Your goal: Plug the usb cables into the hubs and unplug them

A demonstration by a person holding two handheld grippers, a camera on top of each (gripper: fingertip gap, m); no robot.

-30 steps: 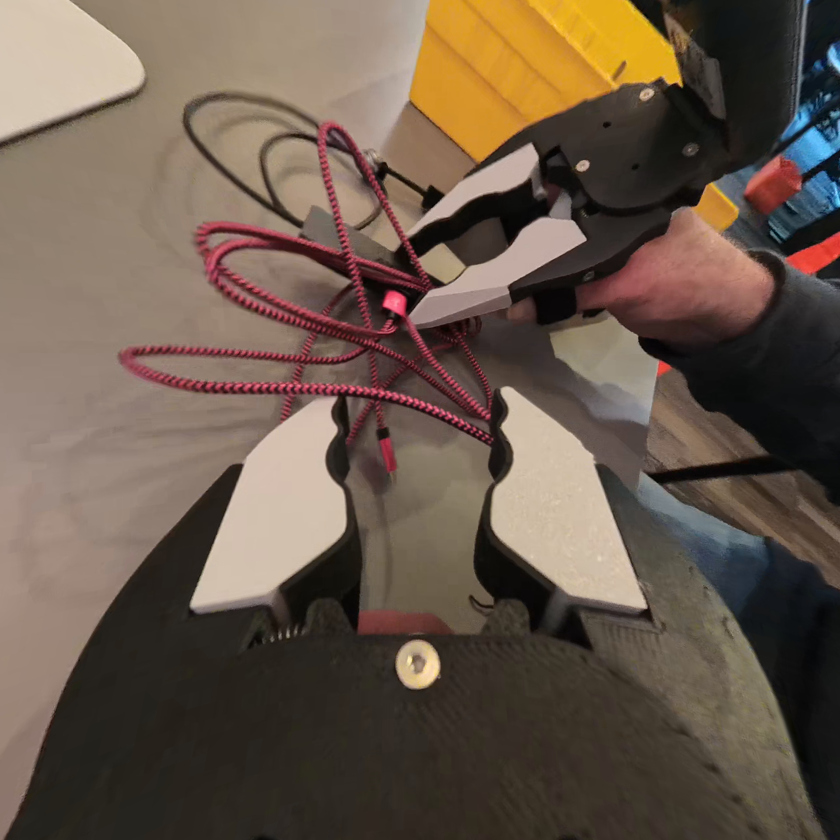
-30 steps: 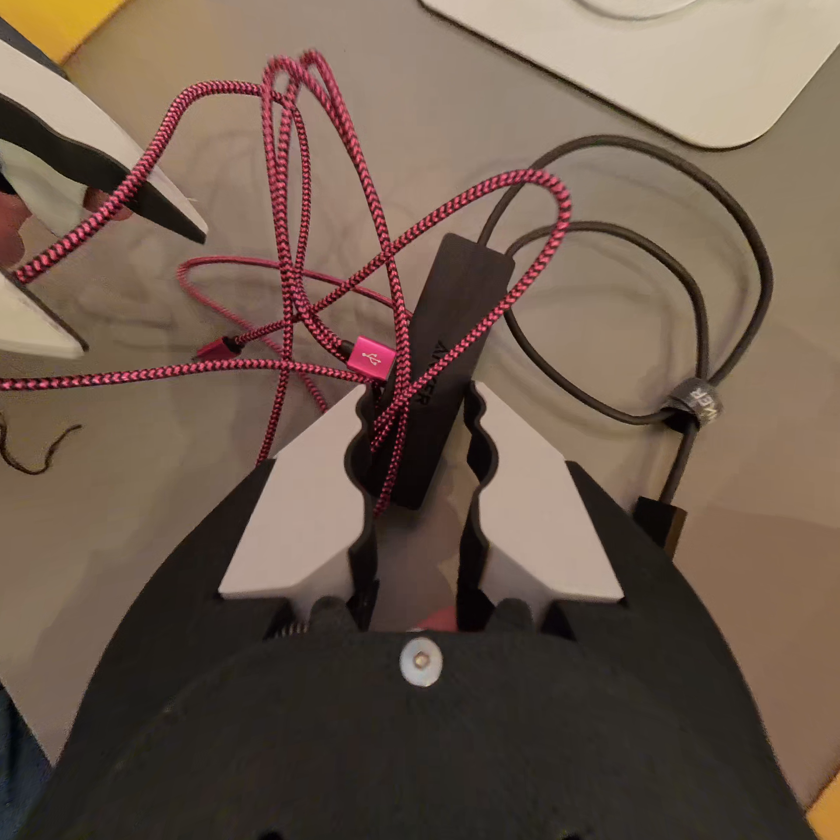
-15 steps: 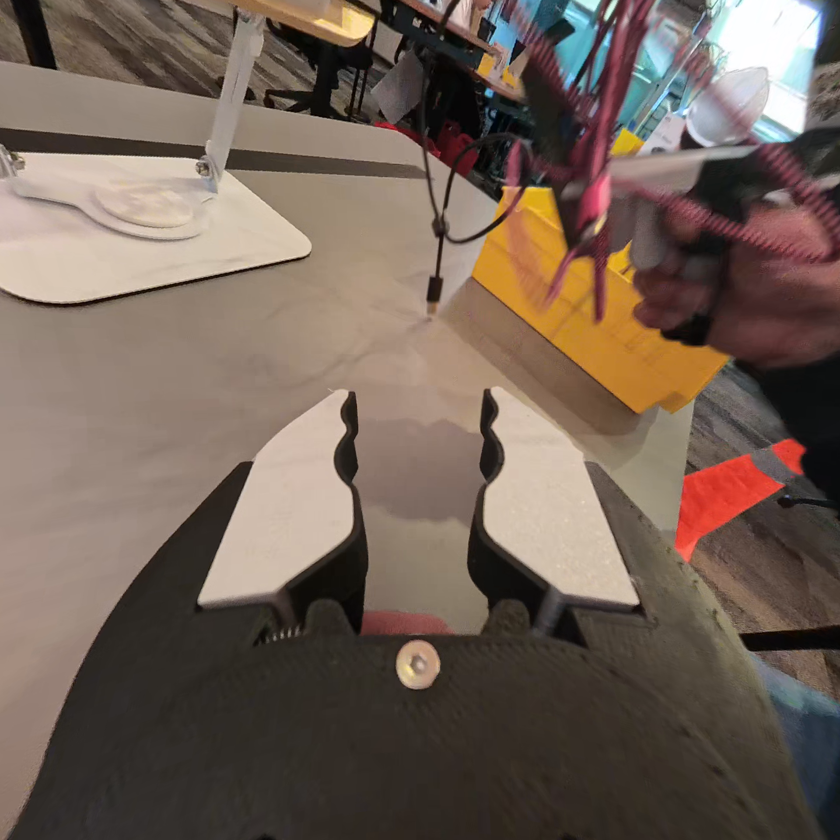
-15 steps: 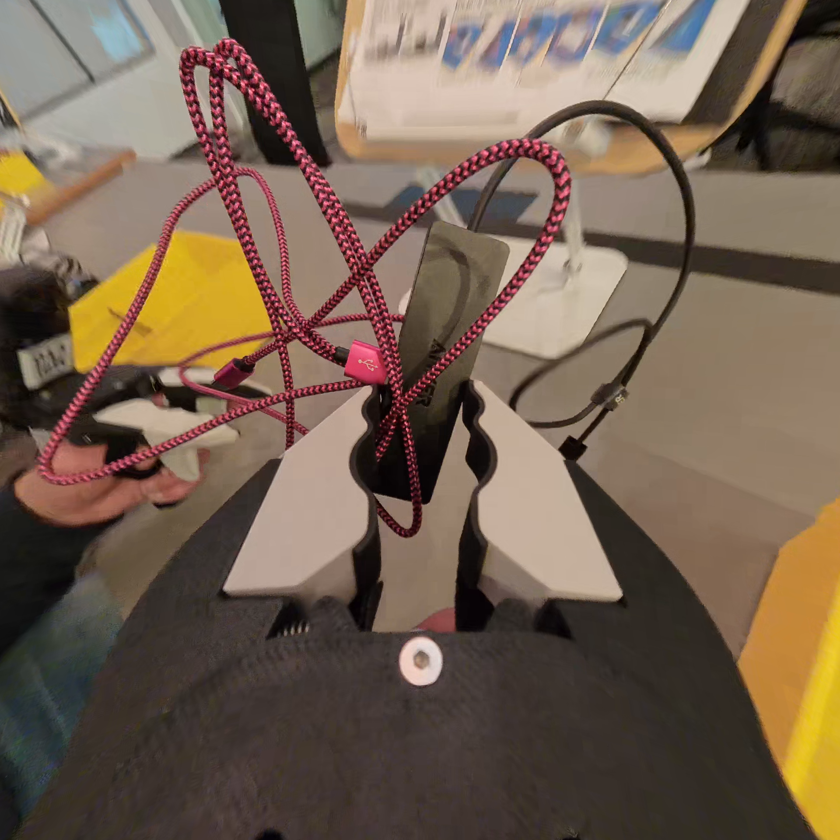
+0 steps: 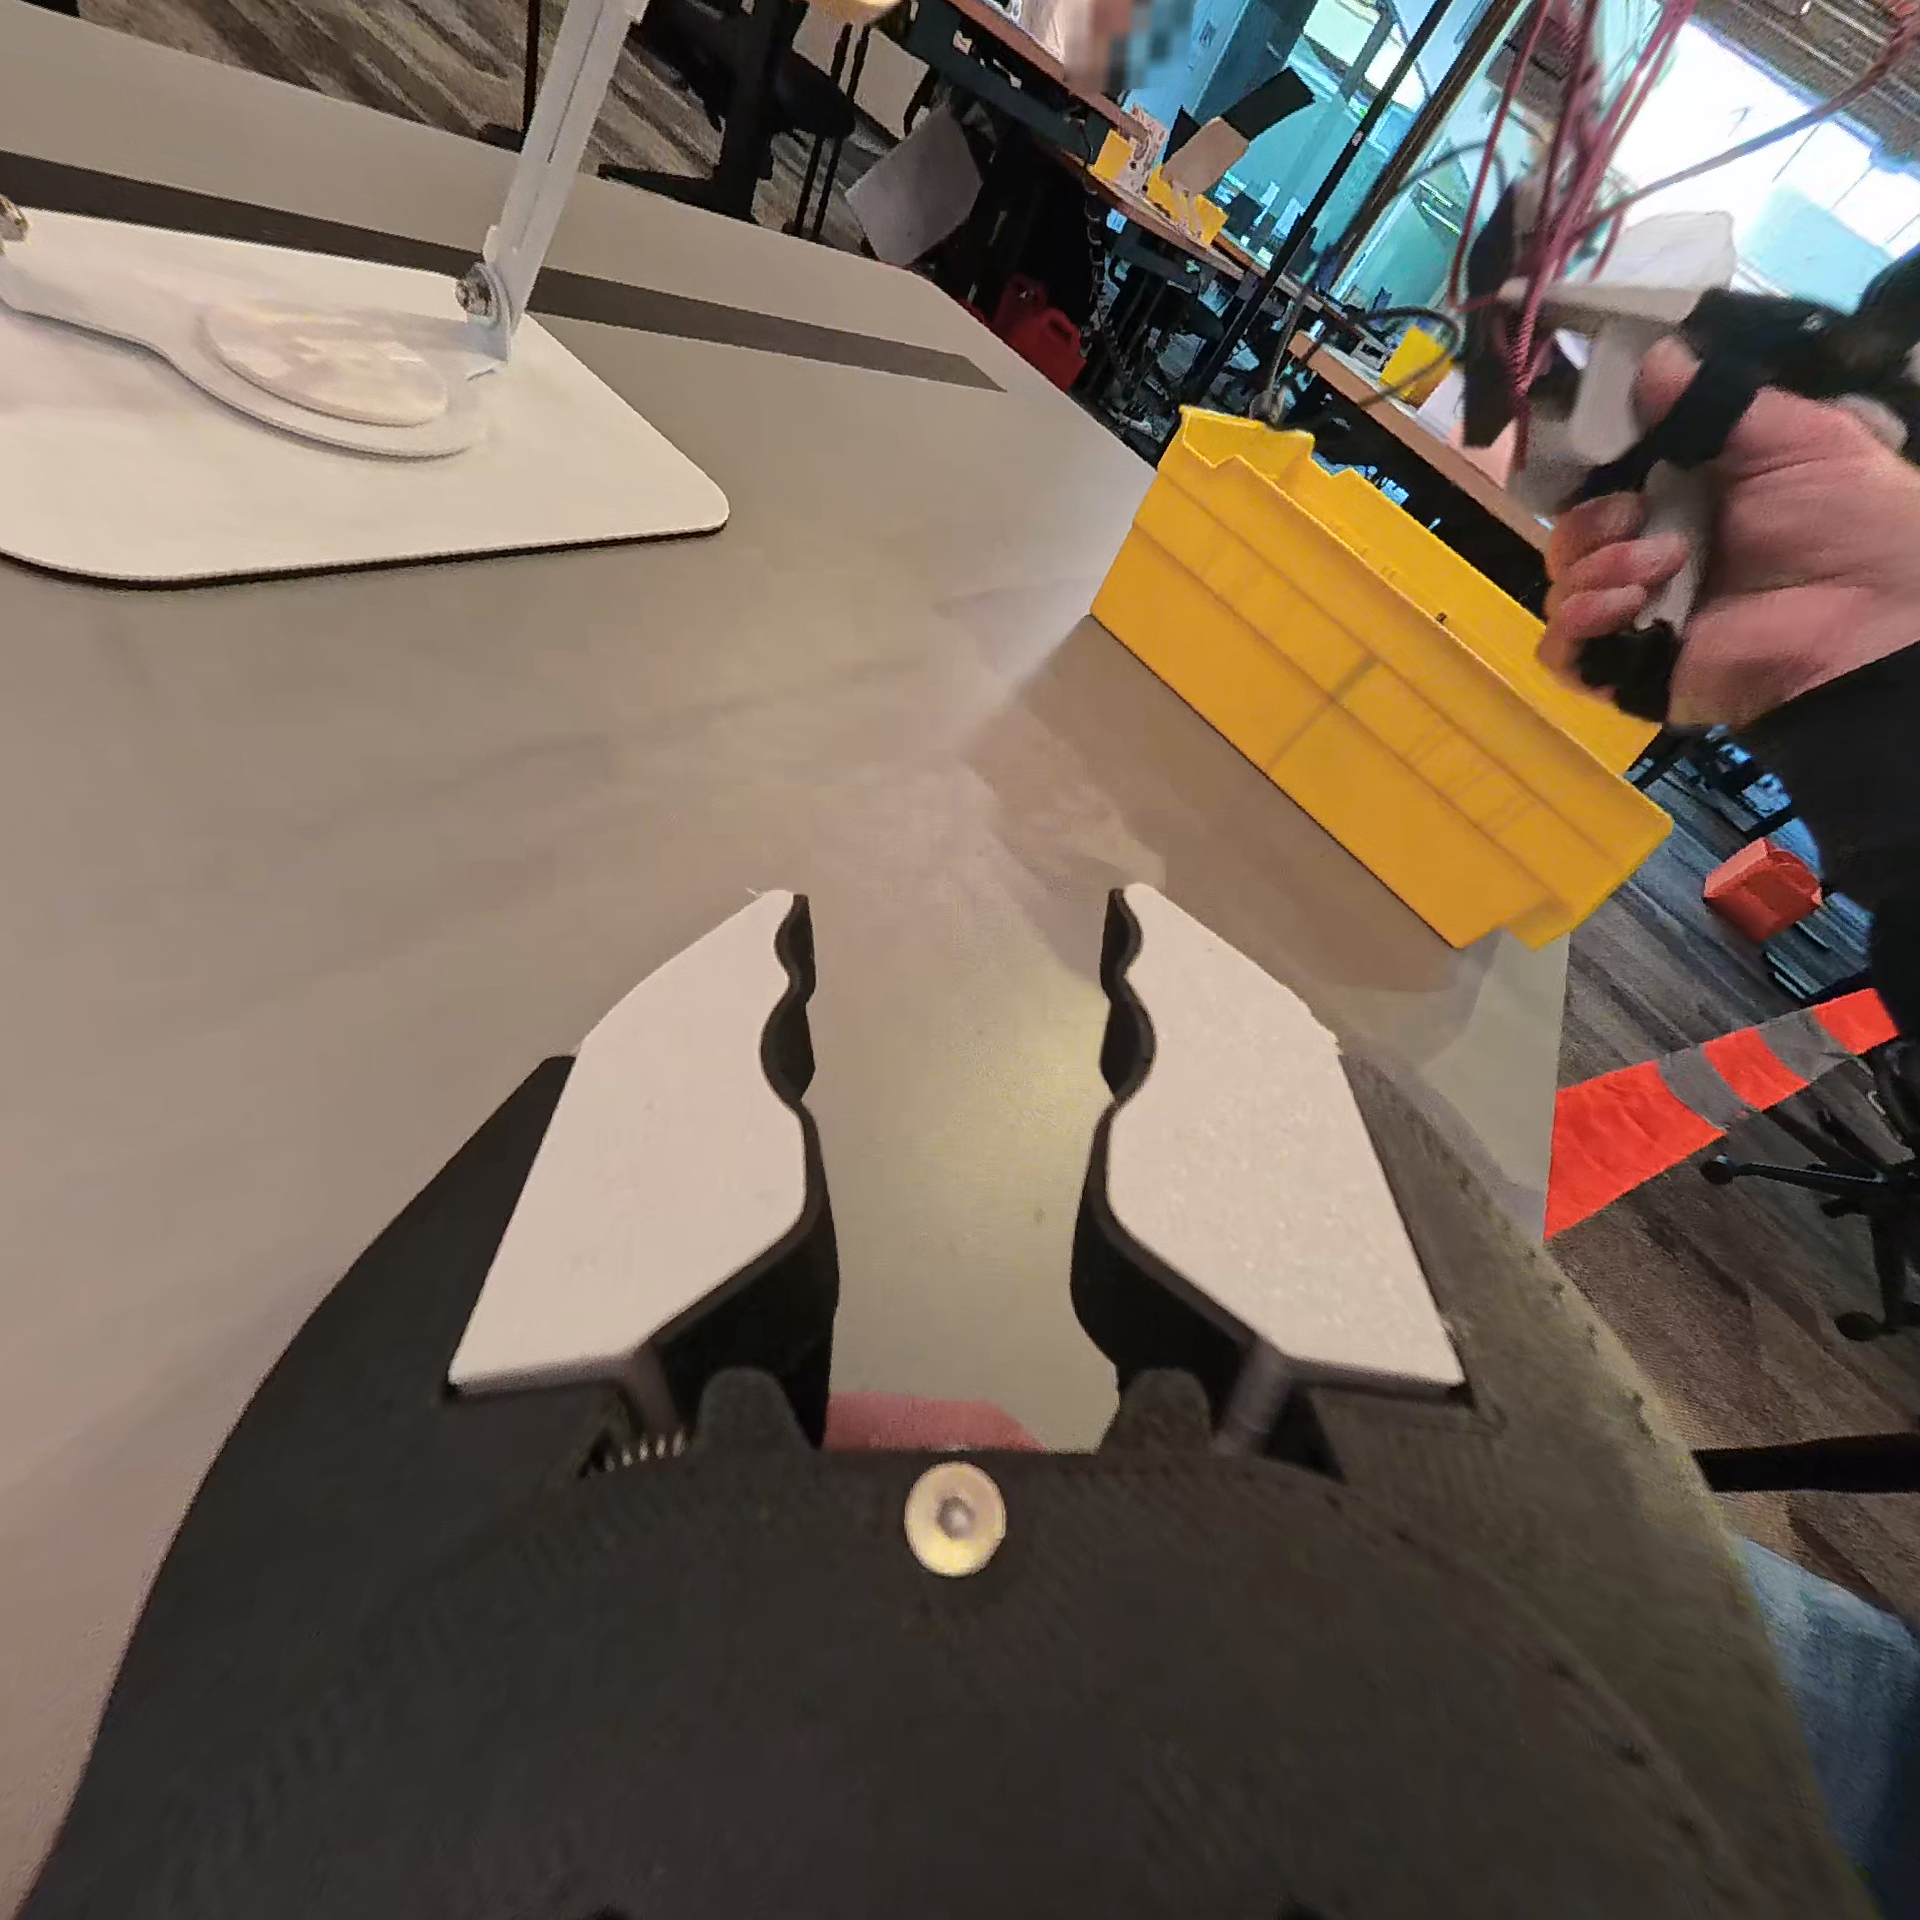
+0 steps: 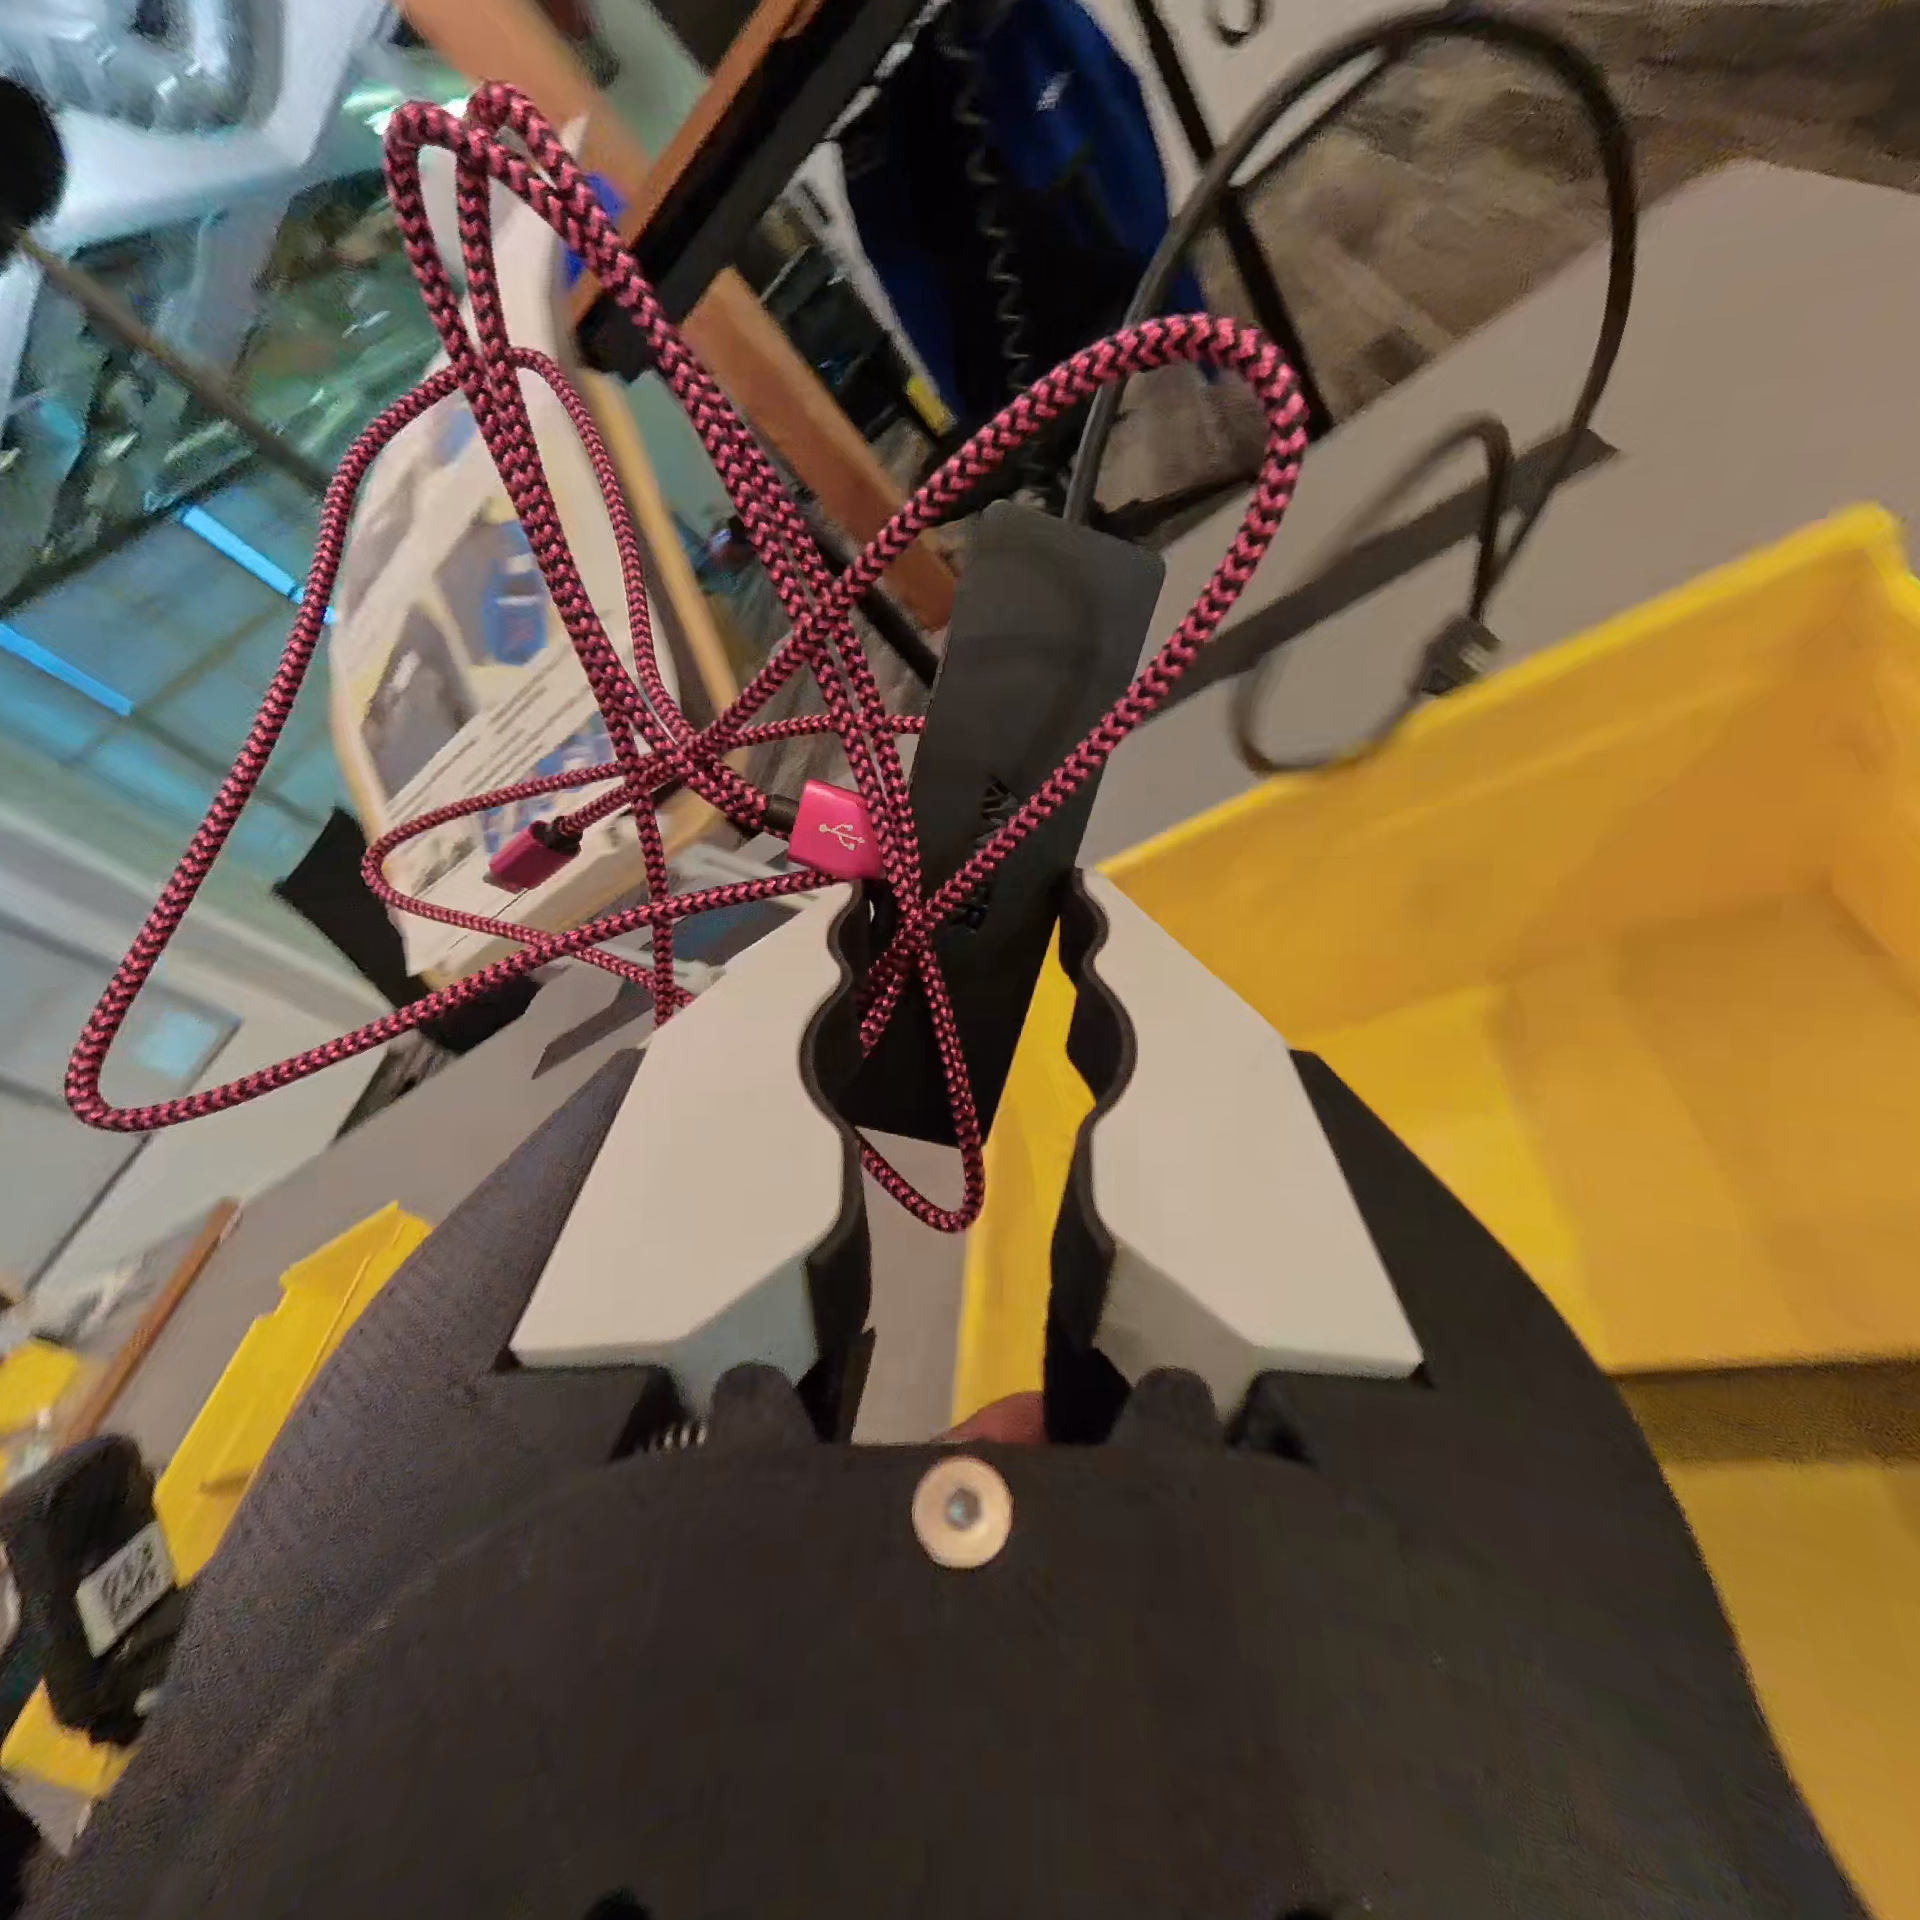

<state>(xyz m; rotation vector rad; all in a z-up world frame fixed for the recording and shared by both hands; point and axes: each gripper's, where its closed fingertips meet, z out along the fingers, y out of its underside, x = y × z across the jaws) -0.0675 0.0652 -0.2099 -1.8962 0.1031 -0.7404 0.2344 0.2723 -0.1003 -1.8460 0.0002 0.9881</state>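
The right tongs (image 6: 956, 997) are clamped on the lower end of a black USB hub (image 6: 1023, 790), held up in the air above a yellow bin (image 6: 1558, 935), with loops of a pink braided cable (image 6: 727, 644) draped over and around the hub and partly caught between the fingers. The left tongs (image 5: 954, 935) stand wide apart and hold nothing, low over a bare stretch of the grey desk (image 5: 416, 831). The cable's pink USB plug (image 6: 831, 831) sits right against the hub's left edge and looks seated in a port, though the fingers hide the joint, so I cannot be sure. Its smaller end (image 6: 530, 854) dangles free, and the hub's own black lead (image 6: 1605, 260) arcs away to the right. My reading is that the bundle, lifted clear of the desk and poised over the bin, points to a late stage. If the plug is in fact still in, one pull-out remains before anything is put away.
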